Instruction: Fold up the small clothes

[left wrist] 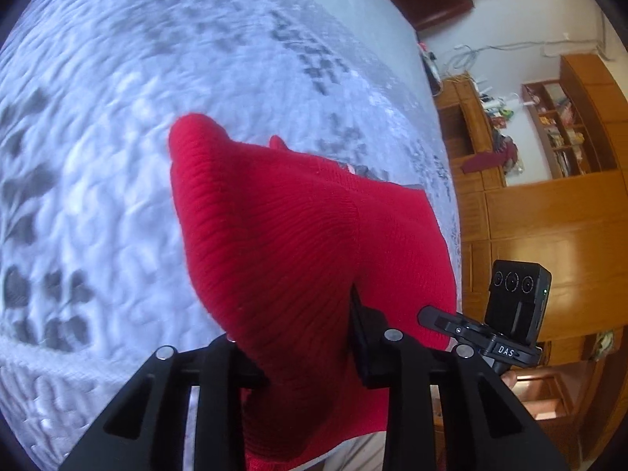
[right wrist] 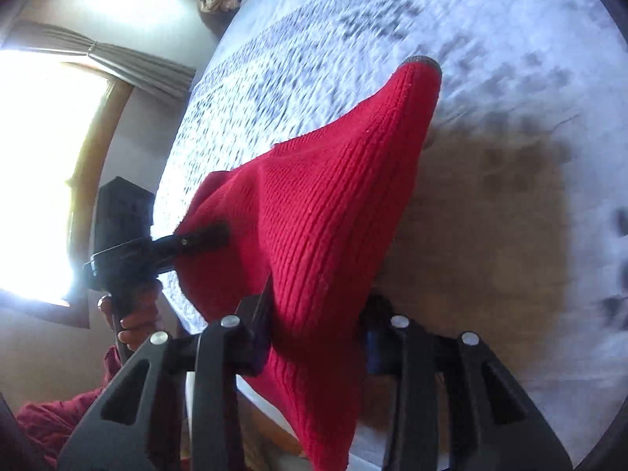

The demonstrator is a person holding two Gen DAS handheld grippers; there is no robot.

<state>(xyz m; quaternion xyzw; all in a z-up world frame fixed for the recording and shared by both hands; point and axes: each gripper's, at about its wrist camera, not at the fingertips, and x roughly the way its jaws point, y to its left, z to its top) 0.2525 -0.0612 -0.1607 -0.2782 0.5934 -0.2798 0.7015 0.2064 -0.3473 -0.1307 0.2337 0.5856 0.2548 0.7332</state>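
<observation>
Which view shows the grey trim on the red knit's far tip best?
The right wrist view: the red knit garment rises to a tip edged with a grey trim, sharp against the bedspread. In the left wrist view the far tip looks plain red, no trim visible.

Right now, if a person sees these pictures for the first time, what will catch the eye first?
First the red knitted garment, which fills the middle of both wrist views, lifted above the white bedspread with grey pattern. Both grippers are shut on it: the left gripper pinches it at the bottom of its view, and the right gripper does the same. In the right wrist view a very bright window glares at the left edge.
</observation>
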